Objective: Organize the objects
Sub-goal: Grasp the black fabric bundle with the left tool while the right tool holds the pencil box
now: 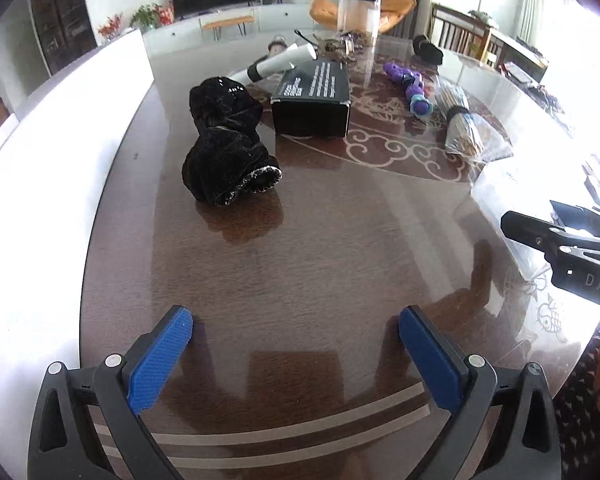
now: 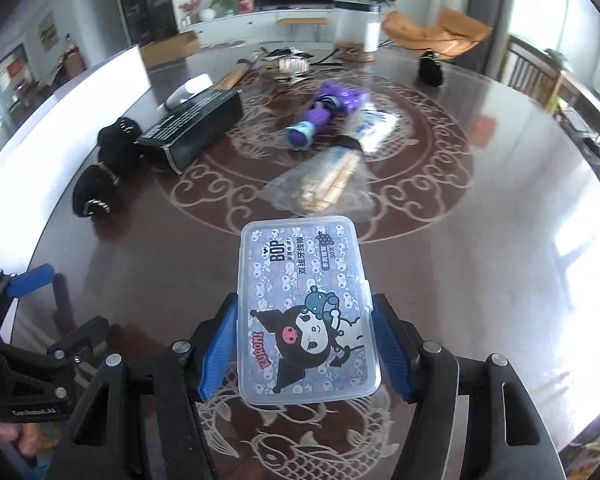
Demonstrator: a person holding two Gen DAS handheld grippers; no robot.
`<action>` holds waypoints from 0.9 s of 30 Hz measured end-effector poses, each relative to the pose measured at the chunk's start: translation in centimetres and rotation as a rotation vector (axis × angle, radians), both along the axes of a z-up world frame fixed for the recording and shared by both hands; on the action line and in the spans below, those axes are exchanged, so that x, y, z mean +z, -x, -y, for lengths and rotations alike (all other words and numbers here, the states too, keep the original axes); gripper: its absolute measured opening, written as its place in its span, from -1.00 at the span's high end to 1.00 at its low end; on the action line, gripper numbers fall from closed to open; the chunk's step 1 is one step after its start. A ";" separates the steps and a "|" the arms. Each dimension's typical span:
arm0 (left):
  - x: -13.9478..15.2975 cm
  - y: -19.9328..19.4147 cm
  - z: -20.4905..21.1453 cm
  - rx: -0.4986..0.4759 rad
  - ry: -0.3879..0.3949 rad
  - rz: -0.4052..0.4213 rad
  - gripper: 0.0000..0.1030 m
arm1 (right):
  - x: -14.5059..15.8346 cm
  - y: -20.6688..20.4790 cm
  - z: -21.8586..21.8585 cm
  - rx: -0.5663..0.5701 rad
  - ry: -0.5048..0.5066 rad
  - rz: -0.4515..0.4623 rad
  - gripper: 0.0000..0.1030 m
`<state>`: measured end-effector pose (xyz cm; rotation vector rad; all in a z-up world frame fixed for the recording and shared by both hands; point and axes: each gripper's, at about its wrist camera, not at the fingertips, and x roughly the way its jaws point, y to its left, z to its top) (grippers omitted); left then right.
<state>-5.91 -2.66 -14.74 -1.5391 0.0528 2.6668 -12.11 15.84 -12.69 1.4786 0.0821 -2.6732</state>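
Clamping both blue pads (image 2: 220, 350) of the right gripper (image 2: 306, 350) against the long sides of a clear plastic floss-pick box (image 2: 306, 312) with a cartoon lid, holding it flat just above the dark patterned table (image 2: 500, 240). Spreading the left gripper (image 1: 296, 356) wide, nothing between its fingers (image 1: 158, 358), hovering over bare wood. Lying beyond the box: a clear bag of wooden sticks (image 2: 324, 188), then a purple toy (image 2: 320, 114). Sitting to the left: a black carton (image 2: 192, 132), touching or nearly touching a black fuzzy bundle (image 1: 228, 140). Standing at the far edge: a tall clear jar (image 1: 358, 14).
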 end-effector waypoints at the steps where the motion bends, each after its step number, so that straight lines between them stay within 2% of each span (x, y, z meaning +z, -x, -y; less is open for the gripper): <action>1: 0.0 0.2 0.1 -0.005 0.001 0.013 -1.00 | 0.0 -0.2 0.2 -0.004 -0.005 0.002 -0.28; 4: 0.5 0.8 1.1 0.014 -0.041 0.022 -1.00 | -0.3 0.8 0.6 -0.002 -0.023 0.006 -0.29; 6: 1.3 1.7 1.6 0.040 -0.062 0.009 -1.00 | -0.5 1.5 1.0 0.006 -0.030 0.010 -0.44; 9: 3.0 4.5 2.6 0.103 -0.085 -0.038 -1.00 | -0.4 0.8 1.3 0.010 -0.040 0.003 -0.52; 11: 3.6 7.0 3.1 0.141 -0.092 -0.041 -1.00 | -0.4 -0.2 0.8 0.007 -0.036 0.000 -0.52; 16: 1.8 12.2 2.8 0.146 -0.051 0.031 -1.00 | 0.0 -0.8 0.0 -0.019 -0.011 -0.010 -0.53; 19: 0.7 13.1 2.6 0.130 -0.038 0.057 -1.00 | 0.2 -0.9 -0.2 -0.030 0.001 -0.023 -0.58; 21: 0.4 12.7 2.5 0.118 -0.036 0.050 -1.00 | 0.3 -1.0 -0.4 -0.036 0.007 -0.031 -0.68; 22: 0.4 12.3 2.4 0.106 -0.047 0.028 -0.89 | 0.4 -1.0 -0.4 -0.039 0.011 -0.033 -0.69; 23: 0.4 11.9 2.3 0.098 -0.041 0.012 -0.59 | 0.4 -0.9 -0.5 -0.041 0.014 -0.032 -0.71; 24: 0.5 11.3 2.0 0.087 -0.010 -0.011 -0.43 | 0.3 -0.9 -0.5 -0.043 0.017 -0.027 -0.72; 25: 0.8 10.6 1.7 0.063 0.001 -0.040 -0.14 | 0.2 -0.8 -0.5 -0.045 0.017 -0.021 -0.72; 26: 0.9 10.1 1.5 0.053 -0.002 -0.051 0.07 | 0.1 -0.7 -0.5 -0.045 0.017 -0.015 -0.72; 27: 0.9 9.6 1.3 0.046 -0.004 -0.052 0.10 | 0.0 -0.6 -0.5 -0.044 0.016 -0.009 -0.72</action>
